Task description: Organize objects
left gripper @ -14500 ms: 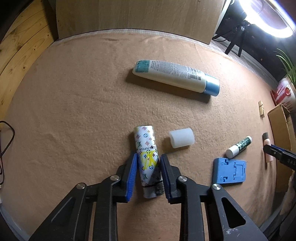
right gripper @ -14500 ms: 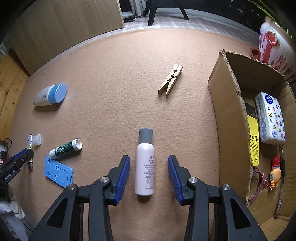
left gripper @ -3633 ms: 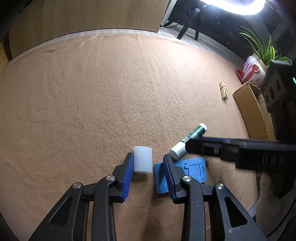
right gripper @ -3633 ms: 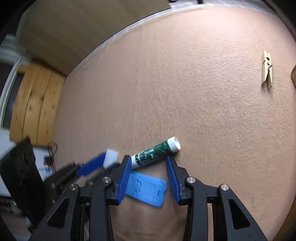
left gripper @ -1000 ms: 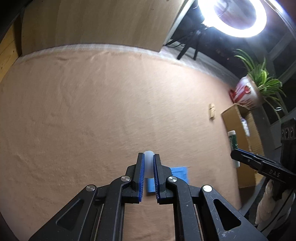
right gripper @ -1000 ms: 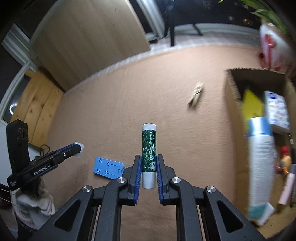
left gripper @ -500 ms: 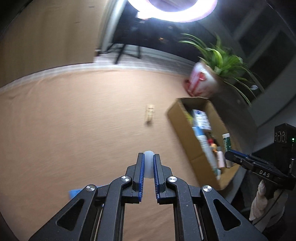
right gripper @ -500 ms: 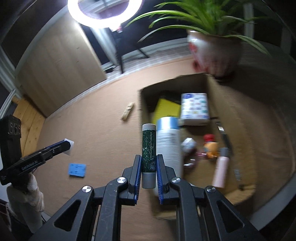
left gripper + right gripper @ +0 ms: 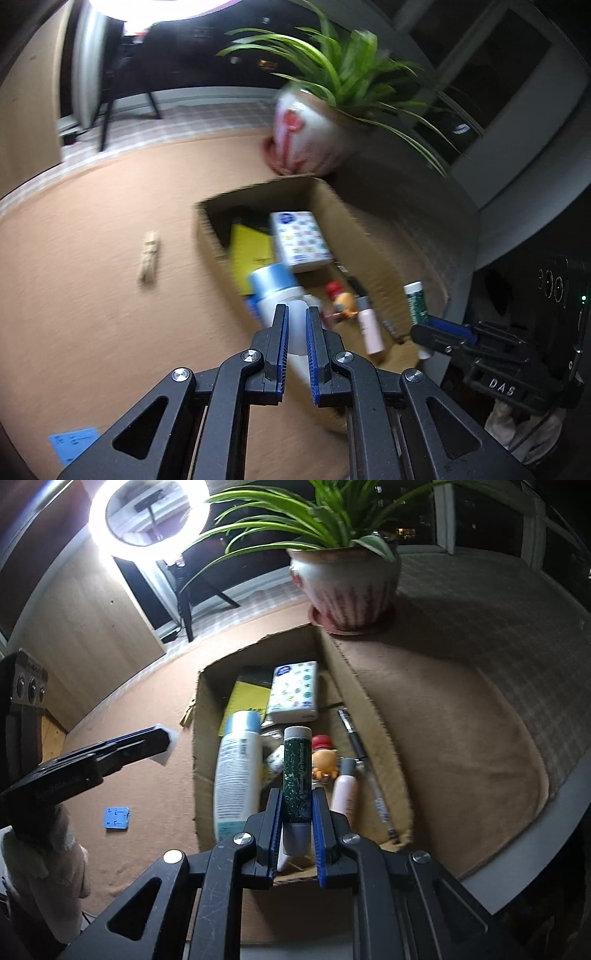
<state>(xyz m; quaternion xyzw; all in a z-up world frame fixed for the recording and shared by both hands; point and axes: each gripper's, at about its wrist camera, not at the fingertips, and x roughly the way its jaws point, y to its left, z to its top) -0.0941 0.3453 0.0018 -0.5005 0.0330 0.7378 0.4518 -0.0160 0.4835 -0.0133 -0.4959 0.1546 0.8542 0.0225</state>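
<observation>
My left gripper (image 9: 296, 314) is shut on a small white translucent cap (image 9: 296, 325) and holds it in the air above the near left wall of the cardboard box (image 9: 351, 225). It also shows in the right wrist view (image 9: 162, 744), left of the box (image 9: 197, 738). My right gripper (image 9: 298, 797) is shut on a green tube with a white cap (image 9: 295, 771), held upright over the box's near end; the tube also shows in the left wrist view (image 9: 415, 301). The box holds a large white bottle (image 9: 236, 771), a pink bottle (image 9: 345, 790), a tissue pack (image 9: 293, 690) and other items.
A wooden clothespin (image 9: 148, 256) and a blue plastic piece (image 9: 116, 818) lie on the tan cloth left of the box. A potted plant (image 9: 345, 587) stands behind the box. A ring light (image 9: 147, 515) shines at the back left. The table edge runs at right.
Both grippers have moved right toward the box with their objects. The left gripper now hangs at the box's near left wall; the right gripper is closer over the box.
</observation>
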